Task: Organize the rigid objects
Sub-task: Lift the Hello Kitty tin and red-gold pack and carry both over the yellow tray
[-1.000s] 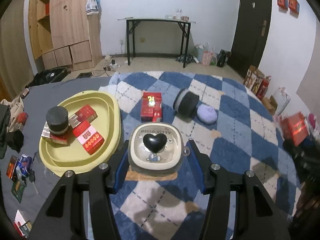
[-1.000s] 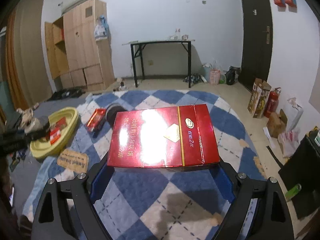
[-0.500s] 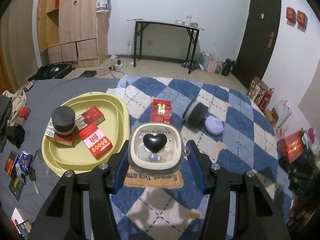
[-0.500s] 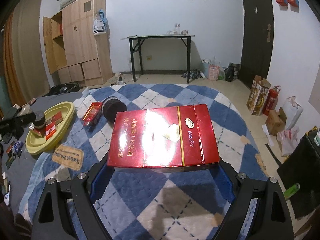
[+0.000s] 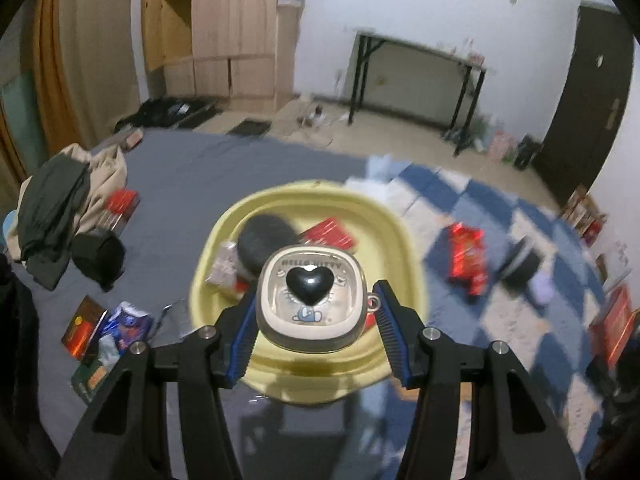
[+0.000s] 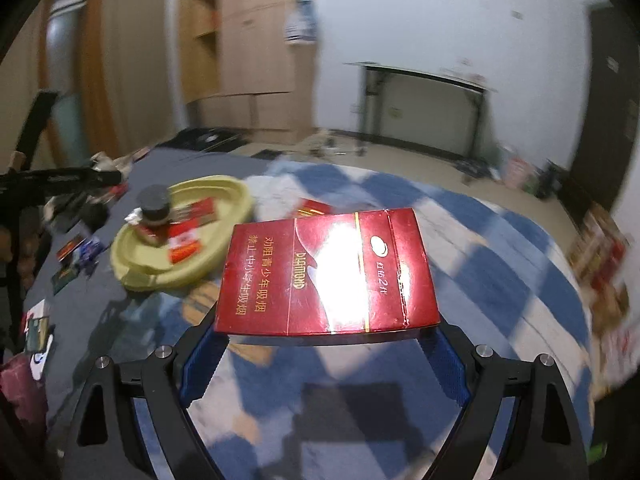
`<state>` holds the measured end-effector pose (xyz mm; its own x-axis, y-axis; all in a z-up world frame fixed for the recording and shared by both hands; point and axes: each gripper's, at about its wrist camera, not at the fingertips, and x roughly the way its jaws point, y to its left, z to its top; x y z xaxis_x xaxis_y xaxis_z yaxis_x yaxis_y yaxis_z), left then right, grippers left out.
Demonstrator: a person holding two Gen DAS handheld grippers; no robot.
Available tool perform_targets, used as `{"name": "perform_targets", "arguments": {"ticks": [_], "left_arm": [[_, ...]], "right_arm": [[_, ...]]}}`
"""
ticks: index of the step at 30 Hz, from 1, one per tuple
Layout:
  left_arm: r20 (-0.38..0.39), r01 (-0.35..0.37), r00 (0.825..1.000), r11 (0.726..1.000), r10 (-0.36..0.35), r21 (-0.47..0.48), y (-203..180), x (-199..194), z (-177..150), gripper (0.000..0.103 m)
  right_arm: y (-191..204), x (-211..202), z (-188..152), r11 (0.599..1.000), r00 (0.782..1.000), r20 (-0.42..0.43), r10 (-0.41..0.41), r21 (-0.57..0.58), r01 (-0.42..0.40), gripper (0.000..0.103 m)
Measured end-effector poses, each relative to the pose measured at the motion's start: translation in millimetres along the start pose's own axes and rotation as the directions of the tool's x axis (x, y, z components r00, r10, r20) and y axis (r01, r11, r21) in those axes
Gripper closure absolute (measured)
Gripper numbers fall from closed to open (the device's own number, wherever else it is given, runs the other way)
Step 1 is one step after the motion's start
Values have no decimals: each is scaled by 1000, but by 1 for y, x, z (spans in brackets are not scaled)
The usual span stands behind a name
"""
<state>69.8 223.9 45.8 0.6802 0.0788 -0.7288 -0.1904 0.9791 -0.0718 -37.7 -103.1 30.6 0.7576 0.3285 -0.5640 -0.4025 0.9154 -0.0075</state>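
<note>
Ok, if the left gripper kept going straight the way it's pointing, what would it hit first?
Probably the yellow tray. The left gripper, shut on a small square case, points down at it, and the case looks set to meet the black jar and red packs inside. Depth is unclear.

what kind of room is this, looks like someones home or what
Most likely a lived-in room of a home, used as a bedroom or storeroom: a wooden wardrobe against the wall, a blue checked rug on the floor, and clothes piled on the floor.

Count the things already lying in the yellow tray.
4 seen in the yellow tray: a dark round jar, a pale pack beneath it, two red packs beside. More may be hidden.
</note>
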Motion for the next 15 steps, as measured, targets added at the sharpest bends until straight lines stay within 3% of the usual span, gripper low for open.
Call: {"name": "perform_targets", "arguments": {"ticks": [4, 8, 15], "left_arm": [[-63, 14, 998, 999, -16, -36, 25, 32, -9, 46], [-139, 18, 990, 996, -29, -85, 44, 65, -16, 46], [-175, 20, 984, 997, -33, -77, 55, 101, -19, 46]], "right_arm": [[49, 41, 36, 990, 995, 27, 92, -107, -89, 14], [92, 102, 59, 966, 985, -48, 165, -192, -171, 14], [131, 181, 80, 918, 973, -159, 169, -333, -214, 14]]}}
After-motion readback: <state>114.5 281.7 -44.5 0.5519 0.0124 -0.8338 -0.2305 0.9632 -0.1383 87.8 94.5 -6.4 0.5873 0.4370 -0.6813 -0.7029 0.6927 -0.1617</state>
